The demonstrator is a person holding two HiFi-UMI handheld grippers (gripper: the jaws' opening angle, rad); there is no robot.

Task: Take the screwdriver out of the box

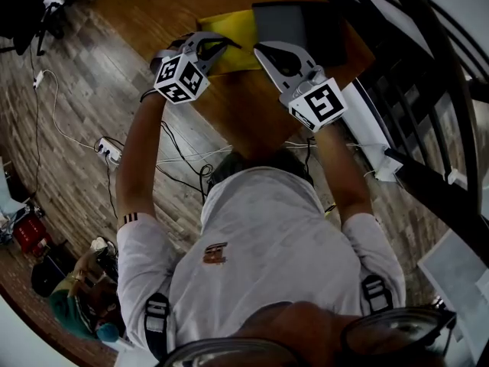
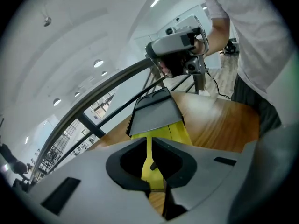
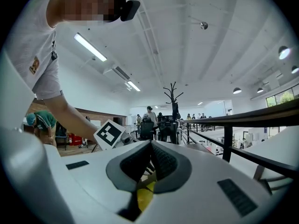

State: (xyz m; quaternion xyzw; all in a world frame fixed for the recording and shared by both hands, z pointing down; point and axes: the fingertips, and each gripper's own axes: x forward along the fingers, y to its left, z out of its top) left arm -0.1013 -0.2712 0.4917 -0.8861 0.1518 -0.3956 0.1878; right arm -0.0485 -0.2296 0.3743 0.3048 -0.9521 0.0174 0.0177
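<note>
A yellow box (image 1: 233,25) lies open at the far side of the wooden table (image 1: 229,113), its dark lid (image 1: 286,23) raised behind it. My left gripper (image 1: 221,43) hovers at the box's near left edge, jaws shut and empty. In the left gripper view the left gripper (image 2: 149,141) points down into the yellow box (image 2: 180,132) under the lid (image 2: 156,112). A small dark piece (image 2: 153,164) shows in the slit between the jaws; I cannot tell if it is the screwdriver. My right gripper (image 1: 263,50) is shut, empty, level beside the lid.
A black railing (image 1: 428,90) runs close along the table's right side. Cables and a power strip (image 1: 111,151) lie on the floor to the left. A person (image 1: 76,297) crouches at the lower left. Distant people and a coat stand (image 3: 173,101) show in the right gripper view.
</note>
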